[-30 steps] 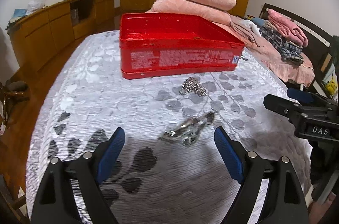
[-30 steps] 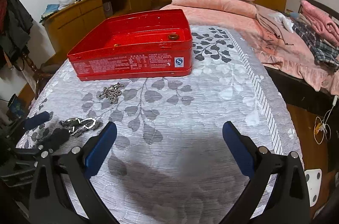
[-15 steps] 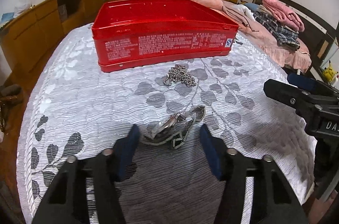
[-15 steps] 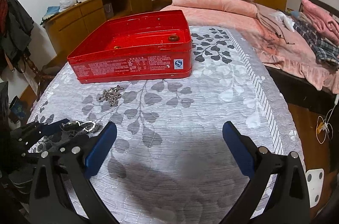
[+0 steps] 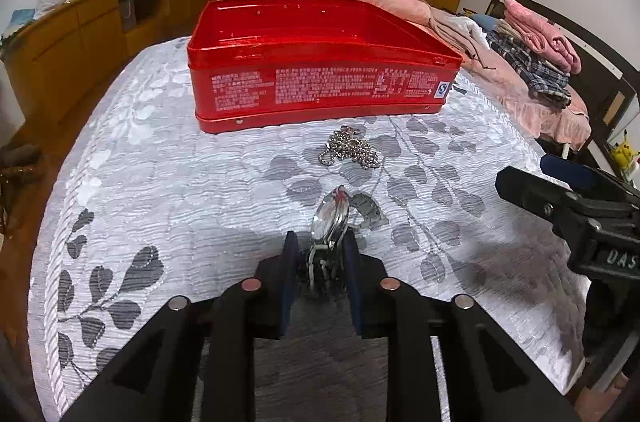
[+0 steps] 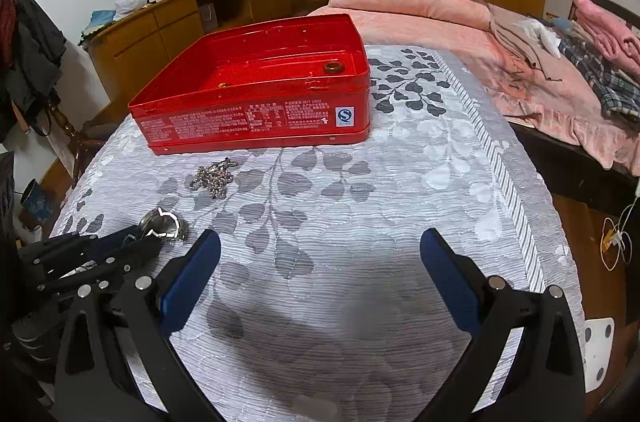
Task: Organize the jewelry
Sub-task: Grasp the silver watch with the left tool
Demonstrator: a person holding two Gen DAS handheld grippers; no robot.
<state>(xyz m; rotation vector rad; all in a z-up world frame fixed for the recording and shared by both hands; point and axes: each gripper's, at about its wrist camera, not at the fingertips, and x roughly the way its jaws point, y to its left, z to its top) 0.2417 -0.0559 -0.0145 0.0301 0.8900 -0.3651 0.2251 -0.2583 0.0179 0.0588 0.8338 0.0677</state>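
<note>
Left gripper [image 5: 319,252] is clamped on the silver watch [image 5: 332,222], whose band is mostly hidden between the blue pads. Beyond it a bead chain [image 5: 350,151] lies near the red tin [image 5: 320,90]; the ring [image 6: 332,67] inside shows only from the right. Right gripper [image 6: 320,262] hangs wide apart, holding nothing, above the leaf-patterned bedspread [image 6: 400,182]

You have one red tin [image 5: 320,78], one watch [image 5: 332,222], one bead chain [image 5: 352,150], two rings [image 6: 331,67] inside the tin.
</note>
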